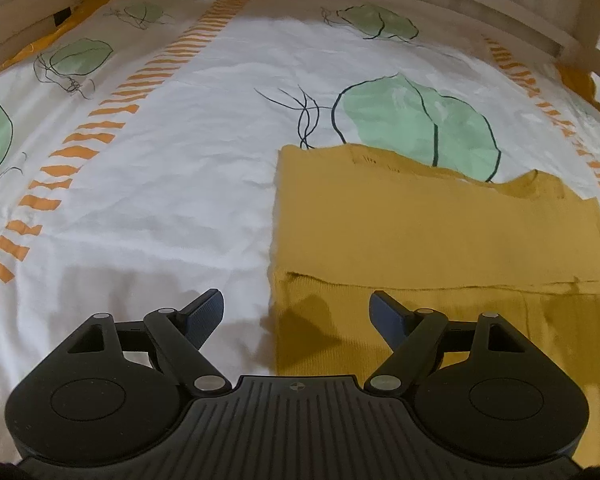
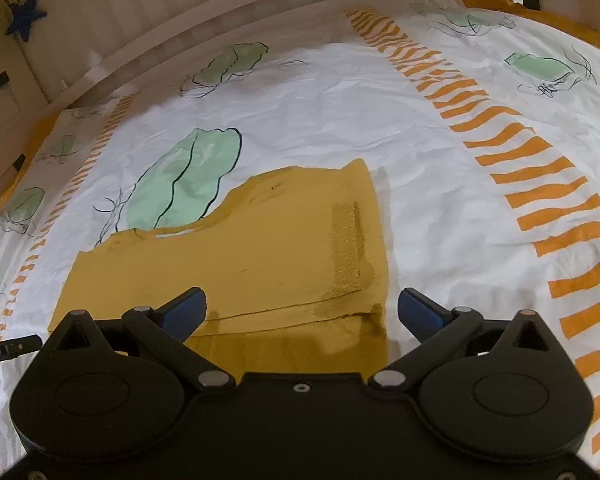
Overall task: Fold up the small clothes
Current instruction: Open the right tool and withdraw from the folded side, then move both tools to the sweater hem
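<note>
Bedspread [image 1: 204, 128] under a half-folded mustard garment, both grippers empty above its near corners.

White cotton, creased, printed with green leaves and orange dashes, spreads wide inside a pale wooden frame [image 2: 228, 12]. On it the yellow knit garment [image 1: 432, 232] lies flat, sides seemingly tucked in to form a rectangle, its ribbed hem nearest. The left gripper [image 1: 296, 312] and right gripper [image 2: 302, 308] hover with jaws spread wide, grasping nothing. Next likely comes pinching the hem's two corners and carrying them toward the neckline.
</note>
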Tool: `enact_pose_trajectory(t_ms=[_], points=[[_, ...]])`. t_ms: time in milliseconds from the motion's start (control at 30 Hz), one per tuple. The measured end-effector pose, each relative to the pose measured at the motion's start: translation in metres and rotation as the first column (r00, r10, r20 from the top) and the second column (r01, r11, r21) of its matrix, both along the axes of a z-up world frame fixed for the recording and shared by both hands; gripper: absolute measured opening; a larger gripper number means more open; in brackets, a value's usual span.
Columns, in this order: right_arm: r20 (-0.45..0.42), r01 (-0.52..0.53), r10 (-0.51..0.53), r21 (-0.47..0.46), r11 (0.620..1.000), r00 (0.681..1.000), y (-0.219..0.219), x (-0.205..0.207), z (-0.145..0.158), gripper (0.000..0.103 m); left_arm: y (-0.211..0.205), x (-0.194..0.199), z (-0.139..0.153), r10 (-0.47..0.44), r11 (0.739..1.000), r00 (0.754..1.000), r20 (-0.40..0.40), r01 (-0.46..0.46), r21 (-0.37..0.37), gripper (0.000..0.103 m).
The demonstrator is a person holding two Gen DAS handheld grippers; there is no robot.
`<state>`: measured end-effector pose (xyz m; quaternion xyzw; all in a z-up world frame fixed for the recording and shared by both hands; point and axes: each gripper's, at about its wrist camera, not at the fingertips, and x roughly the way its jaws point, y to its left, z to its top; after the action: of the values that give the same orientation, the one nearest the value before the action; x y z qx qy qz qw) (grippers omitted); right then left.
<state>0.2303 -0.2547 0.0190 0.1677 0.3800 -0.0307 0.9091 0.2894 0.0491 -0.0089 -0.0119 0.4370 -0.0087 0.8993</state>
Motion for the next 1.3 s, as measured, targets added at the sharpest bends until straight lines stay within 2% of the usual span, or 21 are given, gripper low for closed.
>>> enact_pose_trajectory(t_ms=[267,500,700,833,967,1067,1200,1300], points=[[0.002,-0.012,0.012,-0.009,1.000,1.000,-0.003,-0.010,0.002,0.102,0.008,-0.010,0.000,-0.009,1.000,1.000,-0.001,0.009,0.006,0.080],[-0.012,-0.027,0.027,-0.037,0.999,1.000,-0.008,-0.019,0.001,0.103,0.022,-0.020,-0.005,-0.014,0.999,1.000,-0.003,0.014,0.048,0.079],[0.001,-0.023,0.023,-0.053,0.998,1.000,-0.011,-0.034,0.006,0.103,0.040,-0.036,0.000,0.010,0.998,1.000,0.027,-0.012,0.058,0.079],[0.040,-0.022,0.023,-0.021,1.000,0.999,-0.006,-0.055,0.010,0.102,0.048,-0.058,0.007,0.016,1.000,0.998,0.065,-0.017,0.006,0.079],[0.066,-0.031,0.035,-0.063,0.998,0.997,0.003,-0.087,0.015,0.102,0.049,-0.091,0.009,0.006,1.000,0.994,0.105,-0.009,0.027,0.079],[0.102,0.007,-0.003,-0.042,0.999,0.995,0.003,-0.123,0.014,0.102,0.050,-0.120,0.008,-0.014,1.000,0.994,0.111,0.013,0.010,0.079],[0.120,0.031,-0.029,-0.012,0.999,0.992,0.005,-0.165,0.006,0.103,0.046,-0.158,0.003,-0.037,0.998,0.990,0.138,0.031,0.047,0.079],[0.123,0.019,-0.011,-0.061,0.998,0.992,0.010,-0.189,0.002,0.102,0.044,-0.182,-0.006,-0.053,0.998,0.991,0.125,0.050,0.022,0.079]])
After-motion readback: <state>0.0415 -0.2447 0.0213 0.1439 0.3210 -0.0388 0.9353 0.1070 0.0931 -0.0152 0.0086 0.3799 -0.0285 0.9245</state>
